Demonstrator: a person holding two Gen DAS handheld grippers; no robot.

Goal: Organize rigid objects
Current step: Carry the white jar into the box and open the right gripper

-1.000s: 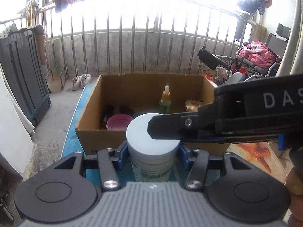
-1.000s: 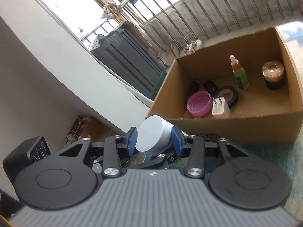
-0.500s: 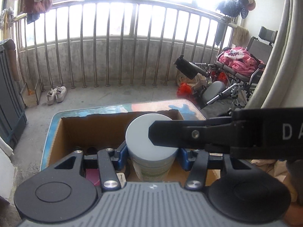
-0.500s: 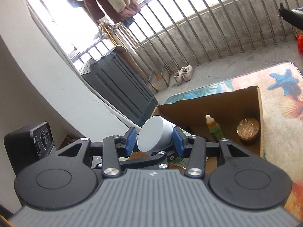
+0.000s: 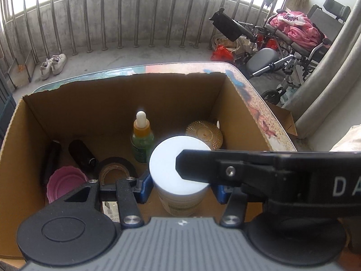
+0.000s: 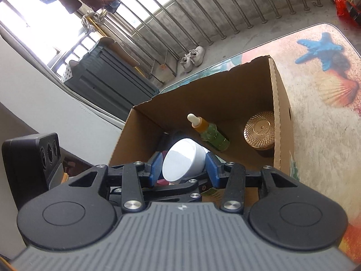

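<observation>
A white-lidded jar (image 5: 171, 169) with a pale green label hangs over the open cardboard box (image 5: 112, 103). My left gripper (image 5: 180, 187) is shut on the jar's body, blue pads on both sides. My right gripper (image 6: 183, 167) is shut on the jar's white lid (image 6: 182, 160). In the left wrist view one of the right gripper's black fingers (image 5: 203, 167) lies across the lid from the right. The box's floor directly under the jar is hidden.
Inside the box stand a green dropper bottle (image 5: 142, 137) and a gold-lidded jar (image 5: 204, 133), with a black tape roll (image 5: 116, 169), a pink lid (image 5: 65, 180) and a dark cylinder (image 5: 82, 153) at left. The box sits on a patterned table (image 6: 315, 113); a wheelchair (image 5: 293, 45) stands beyond.
Both grippers carried the jar forward and tipped downward. The jar went from in front of the box's near wall to above its inside. Neither grip changed.
</observation>
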